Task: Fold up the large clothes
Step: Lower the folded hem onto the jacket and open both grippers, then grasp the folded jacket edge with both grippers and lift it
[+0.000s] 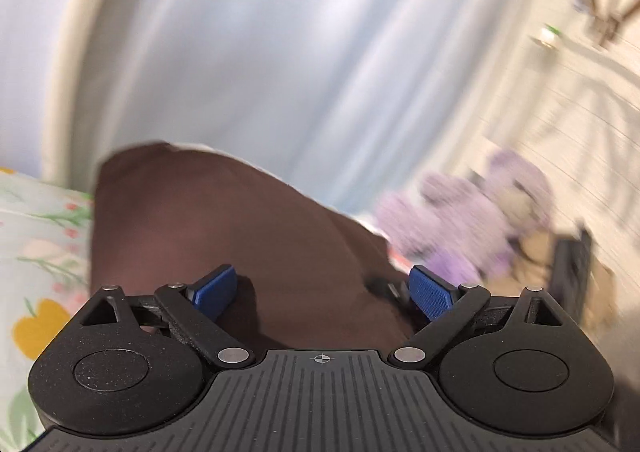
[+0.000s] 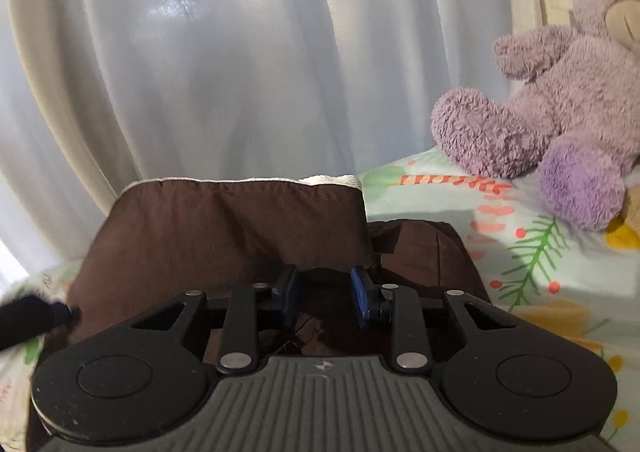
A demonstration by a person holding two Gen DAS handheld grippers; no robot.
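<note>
the brown garment (image 2: 240,236) lies on the floral bed sheet (image 2: 520,252), one layer already doubled over. the left tool (image 1: 324,292) hangs wide open above it; the right tool (image 2: 325,294) is parted, gripping nothing. judged mid-fold: next, each must pinch an edge.

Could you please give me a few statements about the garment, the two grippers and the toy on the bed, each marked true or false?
1. The garment is brown. True.
2. The left gripper has its fingers pressed together. False: they stand wide apart over the cloth.
3. A purple teddy bear sits on the floral bedsheet. True.
4. The right gripper is over the teddy bear. False: it is over the brown garment.
5. Pale curtains hang behind the bed. True.
</note>
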